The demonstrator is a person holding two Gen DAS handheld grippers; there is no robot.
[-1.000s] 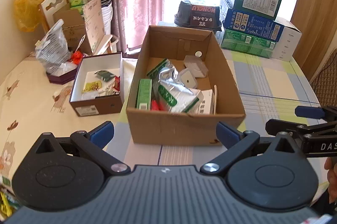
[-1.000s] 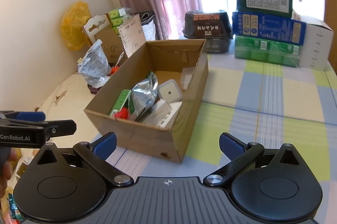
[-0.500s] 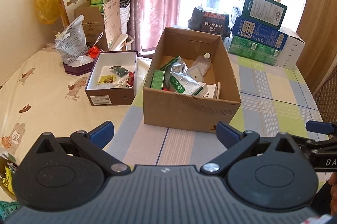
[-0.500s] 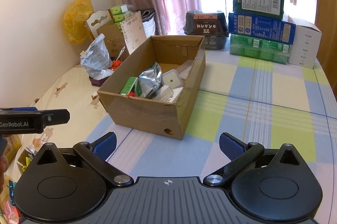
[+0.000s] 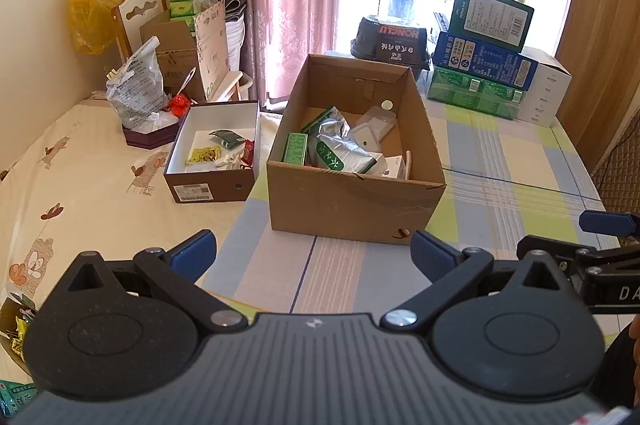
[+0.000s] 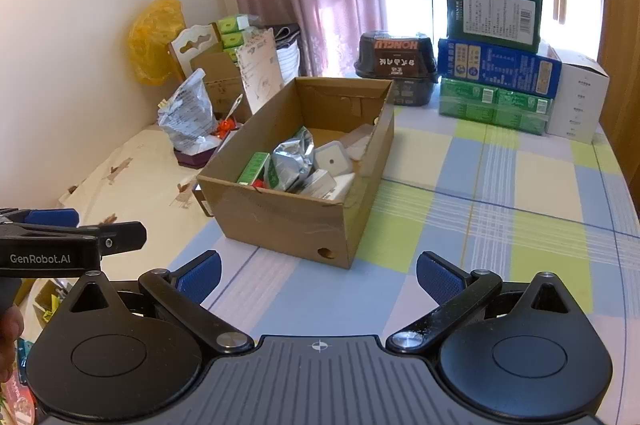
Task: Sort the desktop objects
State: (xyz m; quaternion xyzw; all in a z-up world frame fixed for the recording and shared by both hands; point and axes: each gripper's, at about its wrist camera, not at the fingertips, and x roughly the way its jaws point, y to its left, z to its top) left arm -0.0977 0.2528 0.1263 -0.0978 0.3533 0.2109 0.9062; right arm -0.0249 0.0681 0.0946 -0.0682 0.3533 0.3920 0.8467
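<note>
A brown cardboard box (image 5: 352, 201) (image 6: 288, 221) stands mid-table. It holds a silver foil bag (image 5: 336, 145) (image 6: 292, 157), a green carton (image 5: 295, 148) (image 6: 253, 167) and white plastic cases (image 5: 366, 137). Left of it, a small white-lined shoebox (image 5: 208, 185) holds small packets. My left gripper (image 5: 312, 255) is open and empty, held back from the cardboard box. My right gripper (image 6: 318, 275) is open and empty, near the box's front right corner. Each gripper shows at the edge of the other's view.
Stacked green, blue and white cartons (image 5: 484, 65) (image 6: 496, 73) and a black HONGLU container (image 5: 394, 41) stand at the back by the window. A plastic bag (image 5: 136, 89), a chair with boxes (image 5: 176, 37) and a yellow bag (image 5: 98, 5) are at the back left. Packets (image 5: 16, 333) lie near the left edge.
Both grippers have pulled back and up from the cardboard box, which now looks smaller and farther. Both stay open and empty.
</note>
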